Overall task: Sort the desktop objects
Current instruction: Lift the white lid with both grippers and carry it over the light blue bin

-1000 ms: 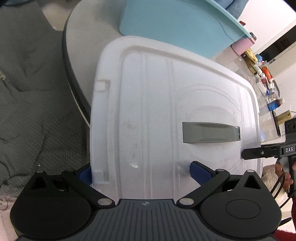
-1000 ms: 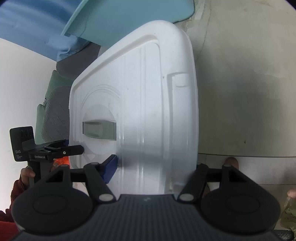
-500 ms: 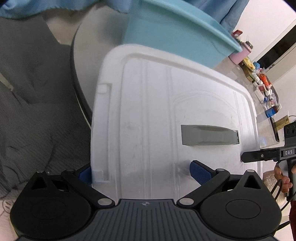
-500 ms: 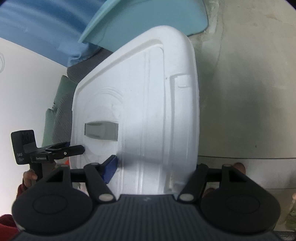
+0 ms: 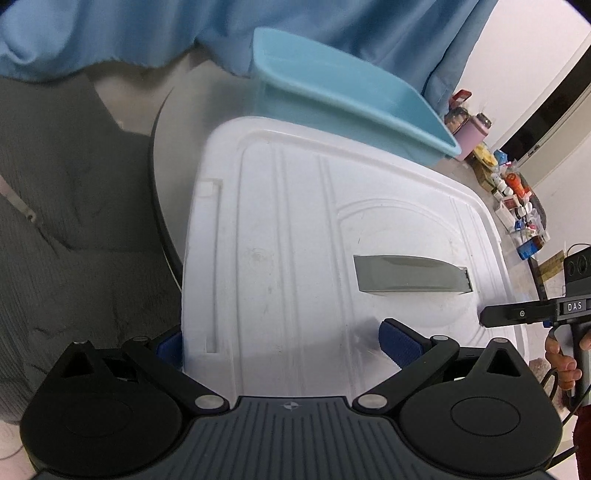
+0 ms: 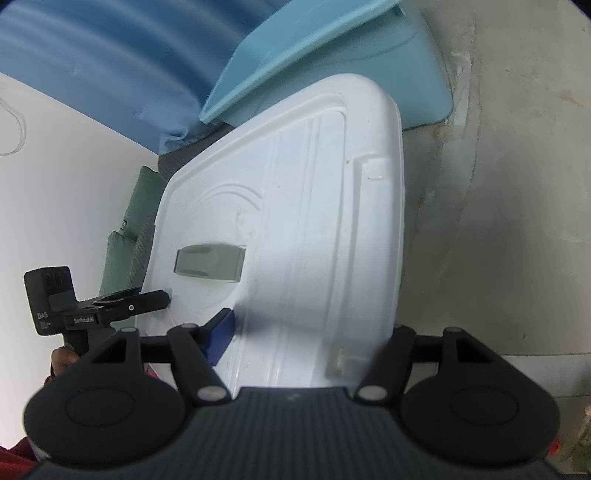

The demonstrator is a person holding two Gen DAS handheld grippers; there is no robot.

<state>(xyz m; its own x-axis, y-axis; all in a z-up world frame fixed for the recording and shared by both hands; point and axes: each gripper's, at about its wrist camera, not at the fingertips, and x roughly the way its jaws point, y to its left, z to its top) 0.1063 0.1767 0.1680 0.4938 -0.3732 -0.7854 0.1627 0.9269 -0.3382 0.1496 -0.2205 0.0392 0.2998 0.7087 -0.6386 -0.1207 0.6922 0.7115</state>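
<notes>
A large white plastic lid [image 5: 314, 236] with a grey handle [image 5: 410, 275] fills both wrist views, and it also shows in the right wrist view [image 6: 295, 229]. My left gripper [image 5: 280, 341] is shut on one end of the lid, one blue pad above and one below its edge. My right gripper [image 6: 306, 332] is shut on the opposite end the same way. Each gripper shows at the lid's far end in the other's view. The lid is held tilted above the round table [image 6: 517, 184], in front of a light blue bin [image 5: 343, 99].
Blue curtain [image 5: 110, 33] hangs behind the bin. A cluster of bottles and small items [image 5: 513, 192] stands at the table's far right. A grey fabric seat [image 5: 55, 221] lies left of the table. The table's front edge shows in the right wrist view [image 6: 535, 356].
Both grippers have lifted and tilted the lid towards me, away from the blue bin. More of the bin's open top and the curtain now shows behind it.
</notes>
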